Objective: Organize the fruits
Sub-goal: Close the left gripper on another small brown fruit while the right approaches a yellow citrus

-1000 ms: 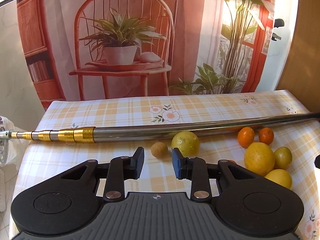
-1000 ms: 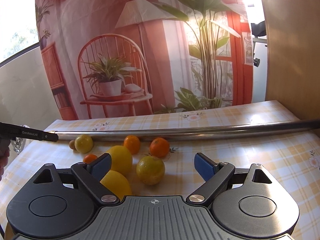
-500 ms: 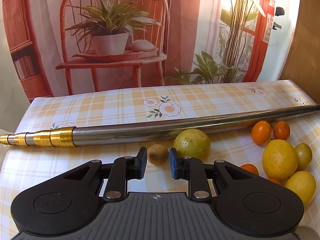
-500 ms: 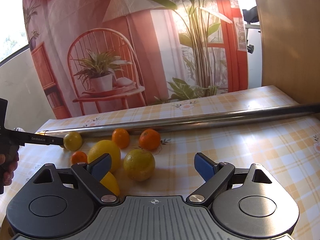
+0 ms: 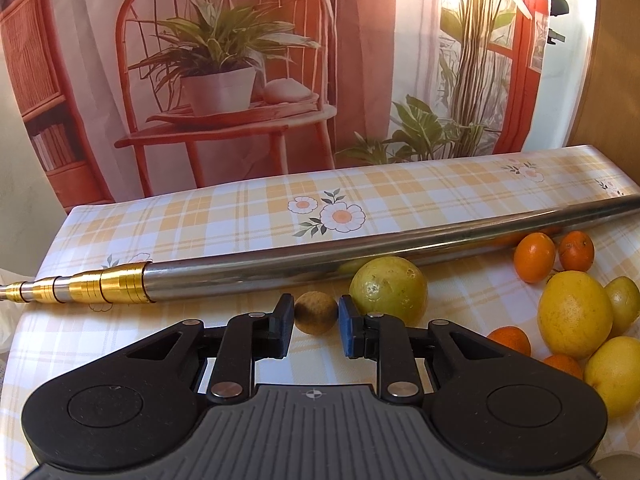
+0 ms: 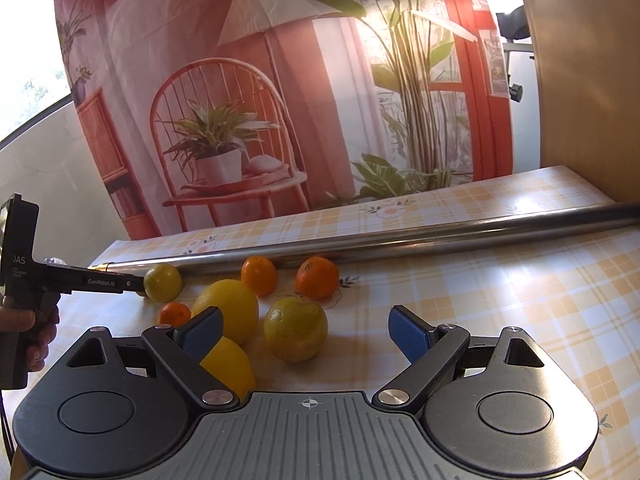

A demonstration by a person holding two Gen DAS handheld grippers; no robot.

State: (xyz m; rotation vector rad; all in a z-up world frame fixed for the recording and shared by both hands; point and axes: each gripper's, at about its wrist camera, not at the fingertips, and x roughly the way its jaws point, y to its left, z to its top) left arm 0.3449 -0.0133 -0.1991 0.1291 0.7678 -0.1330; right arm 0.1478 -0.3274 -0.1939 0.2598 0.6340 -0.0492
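Since the earlier frame the left gripper (image 5: 312, 326) had advanced, its narrowly parted fingers now flanking the small brown fruit (image 5: 316, 312) on the checked tablecloth (image 5: 240, 220), contact unclear. The right gripper (image 6: 306, 330) hung wide open above the lemons (image 6: 226, 312).

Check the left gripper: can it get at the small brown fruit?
Probably yes: the left gripper is open with the small brown fruit between its fingertips; nothing blocks it, though the green-yellow fruit sits close.
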